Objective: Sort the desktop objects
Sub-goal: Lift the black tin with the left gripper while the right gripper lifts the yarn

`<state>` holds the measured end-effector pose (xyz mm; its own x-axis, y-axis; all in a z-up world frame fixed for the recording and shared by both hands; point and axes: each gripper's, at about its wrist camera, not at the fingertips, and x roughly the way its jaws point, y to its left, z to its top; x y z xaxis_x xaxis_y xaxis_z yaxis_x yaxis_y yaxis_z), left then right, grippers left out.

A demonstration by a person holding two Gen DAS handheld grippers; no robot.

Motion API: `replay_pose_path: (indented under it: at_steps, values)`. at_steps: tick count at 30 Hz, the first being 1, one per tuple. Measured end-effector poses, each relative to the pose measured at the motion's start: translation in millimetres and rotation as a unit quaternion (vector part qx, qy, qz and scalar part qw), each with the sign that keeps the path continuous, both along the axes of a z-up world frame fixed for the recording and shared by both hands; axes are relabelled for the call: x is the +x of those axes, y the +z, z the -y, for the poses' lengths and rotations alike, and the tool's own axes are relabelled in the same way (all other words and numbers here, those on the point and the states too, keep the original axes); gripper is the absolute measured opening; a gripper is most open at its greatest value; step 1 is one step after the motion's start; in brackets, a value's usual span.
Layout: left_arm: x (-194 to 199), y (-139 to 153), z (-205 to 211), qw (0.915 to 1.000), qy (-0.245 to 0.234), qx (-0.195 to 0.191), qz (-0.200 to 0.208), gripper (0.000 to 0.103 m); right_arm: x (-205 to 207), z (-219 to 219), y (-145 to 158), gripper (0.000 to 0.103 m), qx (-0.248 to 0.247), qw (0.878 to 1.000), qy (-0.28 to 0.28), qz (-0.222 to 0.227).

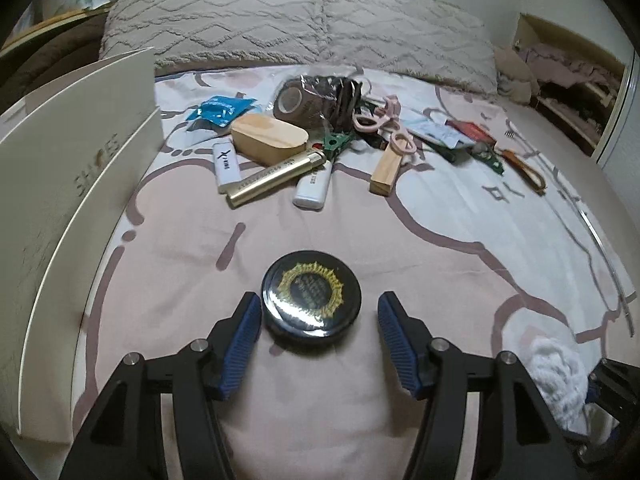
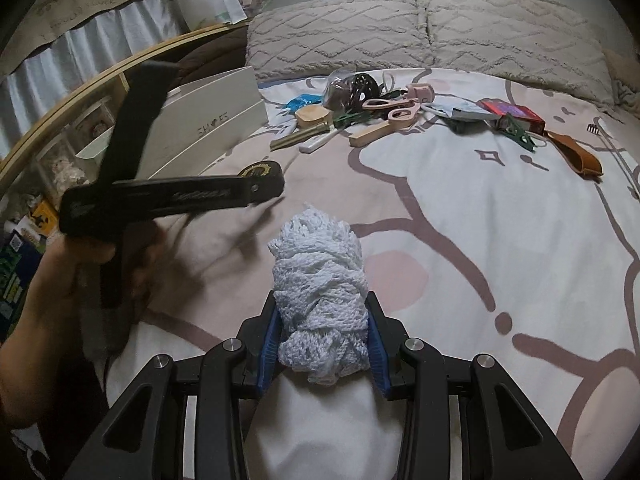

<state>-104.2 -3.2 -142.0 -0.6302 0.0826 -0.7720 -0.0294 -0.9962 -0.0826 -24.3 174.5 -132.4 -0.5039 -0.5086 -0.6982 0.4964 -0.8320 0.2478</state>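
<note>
On the bedsheet (image 1: 320, 420), left gripper (image 1: 318, 320) wide around black tin (image 1: 311, 294); right gripper (image 2: 322, 344) clamping white mesh bundle (image 2: 322, 300).

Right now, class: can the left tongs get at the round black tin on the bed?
Probably yes. The left tongs are open with the black tin lying flat between the fingertips, and nothing sits in between.

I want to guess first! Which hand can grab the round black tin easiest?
Left. The left gripper is open with the round black tin right between its fingers. The right gripper is already shut on the white net bundle.
</note>
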Motion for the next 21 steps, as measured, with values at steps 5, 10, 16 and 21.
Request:
replay_pose_path:
  at_steps: [5,10,16,21]
  values:
    - [-9,-3,-4,0.9997,-0.015,-0.017,0.005,0.061,-2,0,-3,0.040,-0.003,1.000,0.002,0.007]
    - [-10,-3,-1,0.9997,-0.023,-0.009,0.004,0.050,-4,3,-6,0.040,0.004,1.000,0.005,0.008]
    - [-2,0,0,0.9990,-0.044,0.002,0.001,0.050,-3,2,-7,0.040,-0.005,1.000,0.004,0.009]
    - [17,1,-4,0.9980,-0.063,-0.003,0.002,0.050,-6,-3,-8,0.040,-0.025,0.999,0.004,0.021]
